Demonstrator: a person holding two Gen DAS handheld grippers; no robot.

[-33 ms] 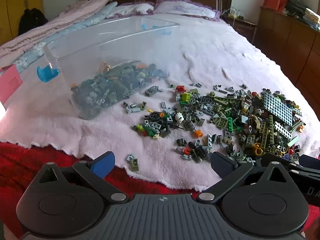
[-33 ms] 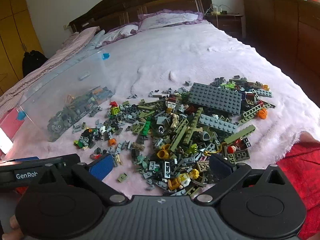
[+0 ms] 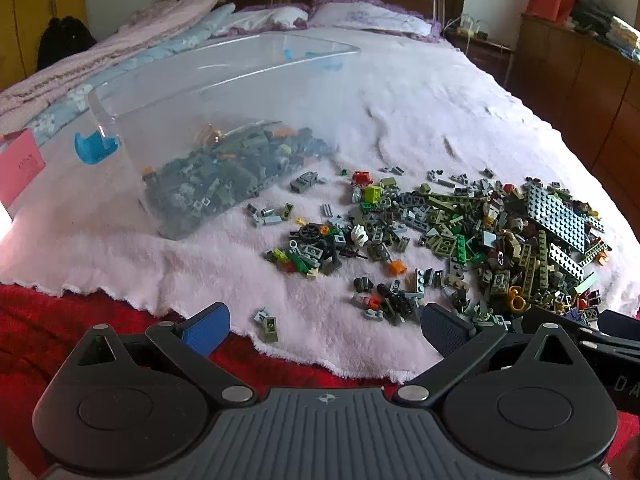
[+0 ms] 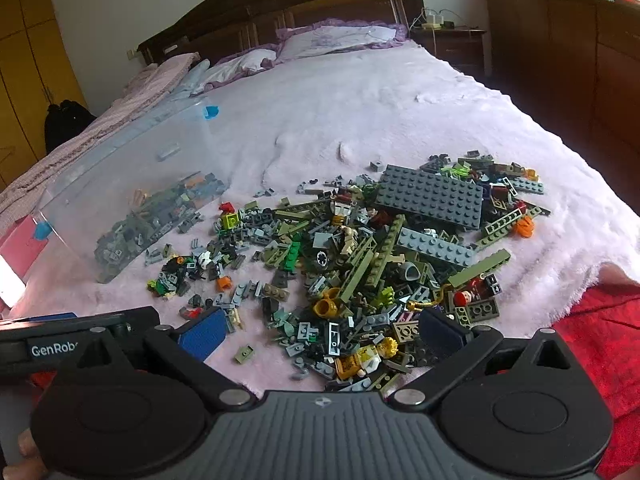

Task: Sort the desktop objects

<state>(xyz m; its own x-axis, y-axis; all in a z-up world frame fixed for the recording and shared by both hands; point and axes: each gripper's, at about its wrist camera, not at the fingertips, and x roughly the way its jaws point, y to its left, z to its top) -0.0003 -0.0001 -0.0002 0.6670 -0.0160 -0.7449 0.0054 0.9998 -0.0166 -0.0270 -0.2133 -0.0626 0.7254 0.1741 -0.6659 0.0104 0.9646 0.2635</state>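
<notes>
A heap of loose toy bricks (image 3: 480, 232) (image 4: 360, 260), mostly grey, olive and green, lies on a pale pink blanket (image 3: 400, 100). A dark grey studded baseplate (image 4: 432, 194) rests on its far right. To the left stands a clear plastic bin (image 3: 224, 76) (image 4: 120, 168) with several dark bricks (image 3: 236, 164) on its floor. My left gripper (image 3: 326, 328) is open at the blanket's near edge, and a small olive brick (image 3: 268, 322) lies on the blanket between its fingers. My right gripper (image 4: 322, 332) is open above the heap's near edge, holding nothing.
A red cover (image 3: 60, 320) shows under the blanket's front edge. Pillows (image 3: 360, 16) and a dark headboard (image 4: 280, 4) are at the far end. Wooden cabinets (image 3: 580, 80) line the right side. A pink card (image 3: 18, 164) lies left of the bin. Fingers of a hand (image 4: 24, 448) show bottom left.
</notes>
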